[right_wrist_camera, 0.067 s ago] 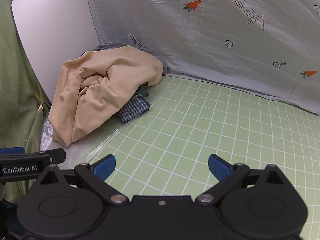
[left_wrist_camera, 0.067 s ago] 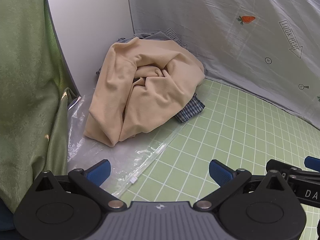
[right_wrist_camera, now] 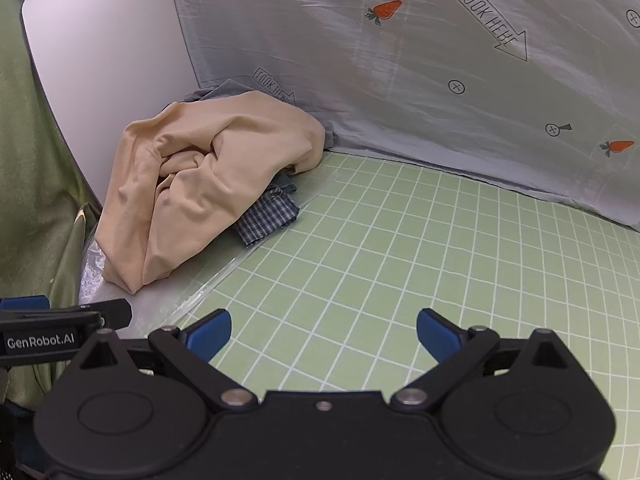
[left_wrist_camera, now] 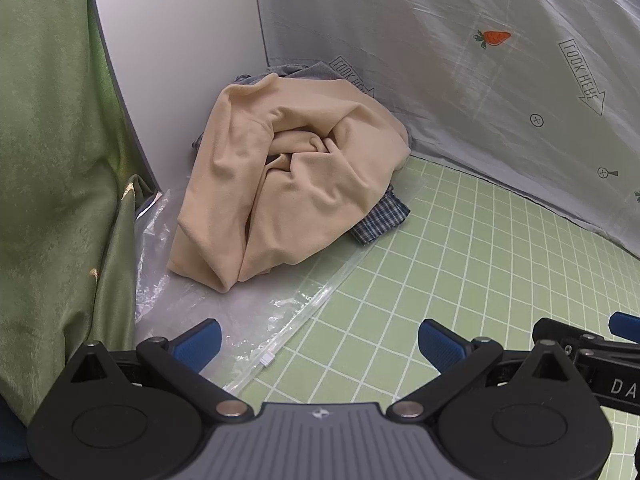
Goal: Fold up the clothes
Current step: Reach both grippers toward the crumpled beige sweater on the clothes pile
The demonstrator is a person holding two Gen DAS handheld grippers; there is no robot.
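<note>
A crumpled beige garment (left_wrist_camera: pixel 288 176) (right_wrist_camera: pixel 200 184) lies heaped in the back left corner, on top of a blue checked garment (left_wrist_camera: pixel 380 220) (right_wrist_camera: pixel 268 218) and a grey one (left_wrist_camera: pixel 296 72) (right_wrist_camera: pixel 218 92). The heap rests on a clear plastic bag (left_wrist_camera: pixel 224 312) (right_wrist_camera: pixel 176 296). My left gripper (left_wrist_camera: pixel 320 346) hovers open in front of the heap, above the bag's edge, with nothing between its blue pads. My right gripper (right_wrist_camera: pixel 324 336) stands open over the green grid mat (right_wrist_camera: pixel 400 272), to the right of the heap, holding nothing.
A grey printed sheet (left_wrist_camera: pixel 460 80) (right_wrist_camera: pixel 400 80) hangs along the back. A white panel (left_wrist_camera: pixel 168 60) (right_wrist_camera: pixel 100 80) closes the left side, with green fabric (left_wrist_camera: pixel 52 180) draped beside it. The green mat (left_wrist_camera: pixel 480 260) stretches to the right.
</note>
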